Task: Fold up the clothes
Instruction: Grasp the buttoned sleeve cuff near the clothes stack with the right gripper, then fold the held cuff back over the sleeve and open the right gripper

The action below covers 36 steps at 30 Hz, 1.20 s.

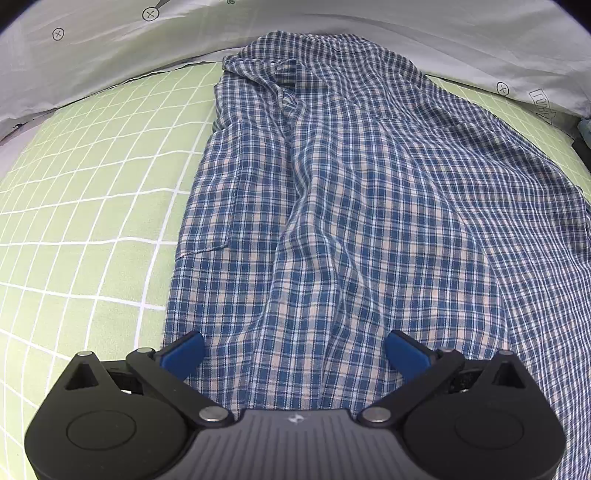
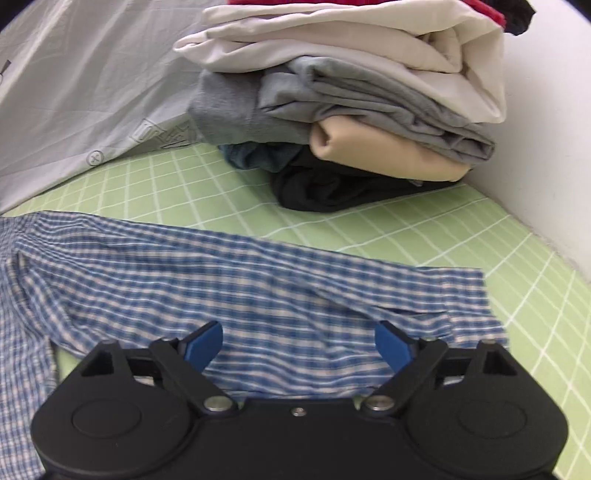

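Plaid shirt (image 1: 332, 206) spread flat on green grid sheet (image 1: 92, 206) for folding; left gripper (image 1: 295, 347) and right gripper (image 2: 299, 343) above shirt, both wide apart, gripping nothing; folded pile (image 2: 351, 103) beyond shirt.

**What the two views leave hidden or cut off**

In the left wrist view, the plaid shirt (image 1: 351, 206) runs off the right edge and the lower right corner, so its full outline cannot be traced. The left tool (image 1: 294, 352) covers the shirt's near hem at the bottom of the frame. The printed marks on the grey sheet (image 1: 110, 62) at the upper left are too small to read.

In the right wrist view, the shirt's checks are smeared by blur. The right tool (image 2: 298, 347) hides its near edge. The pile of folded clothes (image 2: 351, 110) is cut by the top edge; the red garment (image 2: 487, 13) on top shows only a sliver.
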Tool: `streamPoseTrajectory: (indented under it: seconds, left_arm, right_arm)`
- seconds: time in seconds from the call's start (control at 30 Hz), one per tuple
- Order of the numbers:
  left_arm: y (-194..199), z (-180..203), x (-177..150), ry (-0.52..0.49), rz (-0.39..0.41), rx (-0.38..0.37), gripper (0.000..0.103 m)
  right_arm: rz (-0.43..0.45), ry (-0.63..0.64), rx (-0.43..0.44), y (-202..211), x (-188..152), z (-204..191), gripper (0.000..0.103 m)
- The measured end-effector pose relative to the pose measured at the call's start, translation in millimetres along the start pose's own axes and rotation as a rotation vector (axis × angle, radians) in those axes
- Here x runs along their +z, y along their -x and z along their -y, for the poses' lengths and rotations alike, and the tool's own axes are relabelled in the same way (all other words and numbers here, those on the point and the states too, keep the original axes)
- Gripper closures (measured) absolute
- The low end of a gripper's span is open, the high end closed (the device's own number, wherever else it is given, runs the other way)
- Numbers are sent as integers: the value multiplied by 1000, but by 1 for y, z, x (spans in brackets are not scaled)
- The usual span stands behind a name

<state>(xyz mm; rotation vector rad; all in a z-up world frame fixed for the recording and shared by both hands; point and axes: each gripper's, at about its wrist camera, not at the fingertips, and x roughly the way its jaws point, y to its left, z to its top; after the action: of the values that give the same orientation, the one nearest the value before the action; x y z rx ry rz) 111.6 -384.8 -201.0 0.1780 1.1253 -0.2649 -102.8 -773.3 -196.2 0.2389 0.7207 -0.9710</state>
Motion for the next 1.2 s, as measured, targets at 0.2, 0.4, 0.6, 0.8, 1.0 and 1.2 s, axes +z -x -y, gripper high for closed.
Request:
streamPoseTrajectory:
  seconds: [0.2,0.4,0.6,0.8,1.0,1.2]
  left_arm:
    - [0,0,0,3,0,1,0]
    - [0,0,1,6,1,3,0]
    - [0,-1,1,5,2,2,0]
    - [0,0,1,3,2,1,0]
    - [1,0,-1,1,5,-1,0]
    - [0,0,-1,-4,8,-5,0]
  right_arm:
    - [-43,-85,-118,-10,-9,55,2]
    - [-57,-214,-61,-14,-12,70,2]
    - [-19,-153,38,-14,-4,42,42]
    - [-2,-66,165,-21,17,-10,84]
    - [14,28,422,-3,24,-85,87]
    - [22,312,653,41,0,-172,75]
